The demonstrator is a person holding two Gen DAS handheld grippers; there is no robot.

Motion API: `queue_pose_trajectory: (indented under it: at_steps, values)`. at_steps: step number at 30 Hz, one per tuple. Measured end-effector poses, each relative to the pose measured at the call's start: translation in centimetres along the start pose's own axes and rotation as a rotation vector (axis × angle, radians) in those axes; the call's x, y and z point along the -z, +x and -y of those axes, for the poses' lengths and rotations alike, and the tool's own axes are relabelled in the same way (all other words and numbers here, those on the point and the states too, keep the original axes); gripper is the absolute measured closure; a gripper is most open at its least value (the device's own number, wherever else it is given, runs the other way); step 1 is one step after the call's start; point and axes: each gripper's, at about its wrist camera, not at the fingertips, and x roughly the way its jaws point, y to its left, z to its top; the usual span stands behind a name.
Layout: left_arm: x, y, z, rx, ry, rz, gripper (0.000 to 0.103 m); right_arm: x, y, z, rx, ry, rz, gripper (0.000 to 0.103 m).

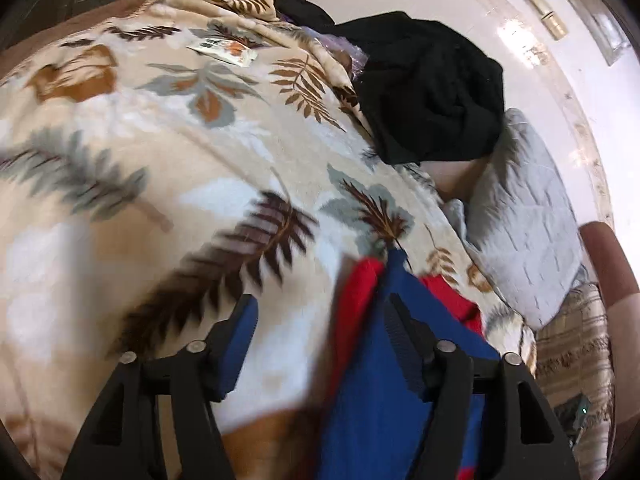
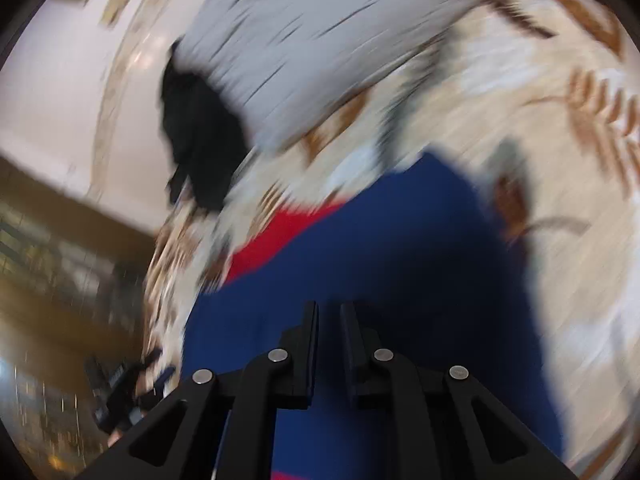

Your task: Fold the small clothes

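Blue-red garment [image 1: 372, 360], left tongs [image 1: 320, 320] spread, angled down

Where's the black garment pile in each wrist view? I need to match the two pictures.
Left wrist: black garment pile sits upper right, on the leaf-print blanket.
Right wrist: black garment pile is left of centre, blurred.
Shared landmark: grey quilted pillow right beside it.

Blanket [image 1: 168, 152]: plush, matt fleece with a leaf print. Blue-and-red garment [image 1: 372, 380]: matt cloth. Black garment [image 1: 432, 92]: soft, dull cloth. Grey pillow [image 1: 524, 232]: quilted, stitched cloth. Left gripper [image 1: 320, 332]: matt black plastic with bright metal pins. Floor [image 1: 520, 12]: glossy.
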Motion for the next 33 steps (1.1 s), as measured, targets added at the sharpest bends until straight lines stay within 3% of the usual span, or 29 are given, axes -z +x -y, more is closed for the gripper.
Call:
queue_pose_trajectory:
  at_steps: [5,9,13,15,18,22,25,27,29,31,33]
  values:
    - [5.1,-4.0,-0.5,0.015,0.028,0.025,0.028,4.4,1.6,-4.8,-0.052,-0.118,-0.107,0.088]
    - [9.7,-6.0,-1.9,0.039,-0.027,0.007,0.027,7.0,2.6,-6.9,-0.085,-0.163,-0.165,0.088]
    - [12.4,-5.1,-2.3,0.069,-0.082,-0.04,0.025,9.2,4.0,-8.1,-0.083,-0.194,-0.222,0.088]
    - [12.5,-3.8,-2.0,0.089,-0.1,-0.075,0.025,10.0,5.0,-8.5,-0.073,-0.211,-0.245,0.088]
    - [12.3,-2.6,-1.9,0.103,-0.138,-0.062,0.025,10.9,7.0,-8.0,-0.031,-0.211,-0.303,0.086]
    - [11.7,-1.7,-1.5,0.136,-0.163,0.013,0.025,10.5,6.2,-7.7,-0.062,-0.19,-0.279,0.085]
    - [11.5,-1.0,-1.4,0.151,-0.173,0.042,0.026,9.8,4.0,-7.8,-0.069,-0.212,-0.162,0.085]
    - [11.4,-0.7,-1.1,0.157,-0.161,0.064,0.035,9.4,3.3,-7.3,-0.057,-0.192,-0.119,0.085]
    - [11.3,-0.2,-0.8,0.155,-0.156,0.06,0.069,9.1,3.5,-6.3,-0.022,-0.167,-0.098,0.085]
    - [11.3,0.3,-0.8,0.13,-0.15,0.061,0.079,9.2,4.6,-5.2,0.041,-0.169,-0.098,0.092]
    - [11.3,0.2,-0.7,0.14,-0.148,0.071,0.085,9.3,5.4,-4.1,0.027,-0.153,-0.105,0.097]
